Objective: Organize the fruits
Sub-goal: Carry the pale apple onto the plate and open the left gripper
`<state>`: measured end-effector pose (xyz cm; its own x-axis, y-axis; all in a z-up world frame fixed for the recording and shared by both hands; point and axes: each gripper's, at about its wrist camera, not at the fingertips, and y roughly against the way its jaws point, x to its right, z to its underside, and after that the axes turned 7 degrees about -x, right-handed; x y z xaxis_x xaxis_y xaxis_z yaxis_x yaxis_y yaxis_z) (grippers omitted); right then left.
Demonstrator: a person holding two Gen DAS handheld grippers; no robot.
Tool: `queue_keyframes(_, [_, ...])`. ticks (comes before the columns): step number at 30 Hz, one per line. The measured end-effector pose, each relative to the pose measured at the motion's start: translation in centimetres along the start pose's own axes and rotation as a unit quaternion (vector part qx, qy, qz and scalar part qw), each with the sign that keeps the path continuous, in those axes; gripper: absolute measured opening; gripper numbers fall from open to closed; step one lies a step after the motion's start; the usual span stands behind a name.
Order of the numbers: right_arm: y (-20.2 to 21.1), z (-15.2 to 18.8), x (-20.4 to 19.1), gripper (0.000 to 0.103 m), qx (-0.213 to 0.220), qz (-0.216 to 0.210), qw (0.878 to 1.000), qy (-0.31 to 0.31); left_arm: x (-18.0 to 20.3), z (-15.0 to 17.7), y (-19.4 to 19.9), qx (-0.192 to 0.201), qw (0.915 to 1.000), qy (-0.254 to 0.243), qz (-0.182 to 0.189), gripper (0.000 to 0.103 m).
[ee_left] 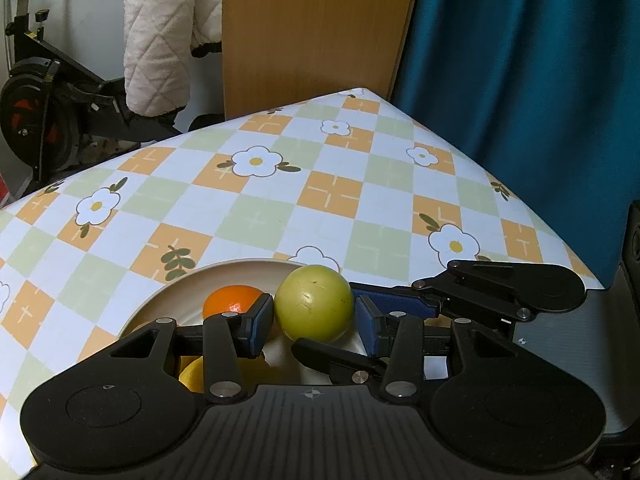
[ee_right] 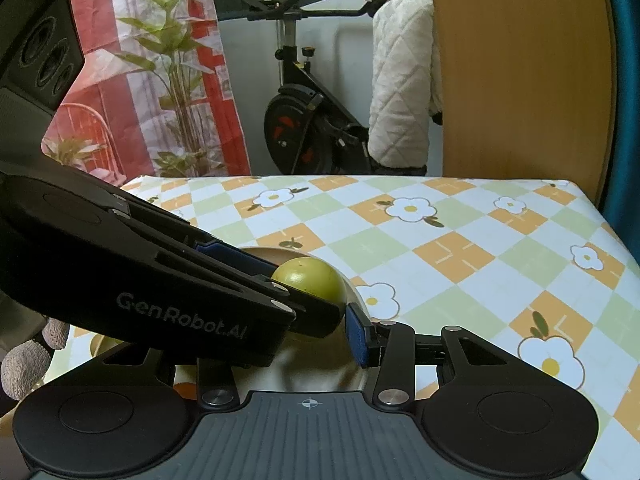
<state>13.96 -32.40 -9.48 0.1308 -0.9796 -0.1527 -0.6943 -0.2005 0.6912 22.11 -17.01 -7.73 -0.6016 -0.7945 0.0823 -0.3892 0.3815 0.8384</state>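
Note:
A yellow-green round fruit sits between the blue pads of my left gripper, over a cream plate. The left pad touches it; a small gap shows at the right pad. An orange and a yellow fruit lie on the plate behind the left finger. My right gripper reaches in from the right, its fingers beside and under the green fruit. In the right wrist view the green fruit lies ahead of my right gripper, whose left finger is hidden by the left gripper's body.
The table wears a checked flower-print cloth. Its far corner and right edge are close. Beyond stand a wooden panel, a teal curtain, an exercise bike and a quilted white jacket.

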Motion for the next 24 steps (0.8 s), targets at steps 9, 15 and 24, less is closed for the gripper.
queue_keyframes(9, [-0.7,-0.1,0.0,0.039,-0.012,0.003,1.0,-0.005,-0.1,-0.2,-0.8,-0.011,0.9999,0.003,-0.005,0.047])
queue_keyframes(15, [-0.9,-0.2,-0.1,0.039,-0.017,0.004,1.0,-0.005,-0.2,-0.2,-1.2,-0.017,0.9998,0.005,-0.01,0.048])
queue_keyframes(24, [-0.4,-0.5,0.0,0.041,-0.006,0.012,1.0,-0.008,-0.4,-0.3,-0.9,-0.011,0.9998,0.018,0.005,0.05])
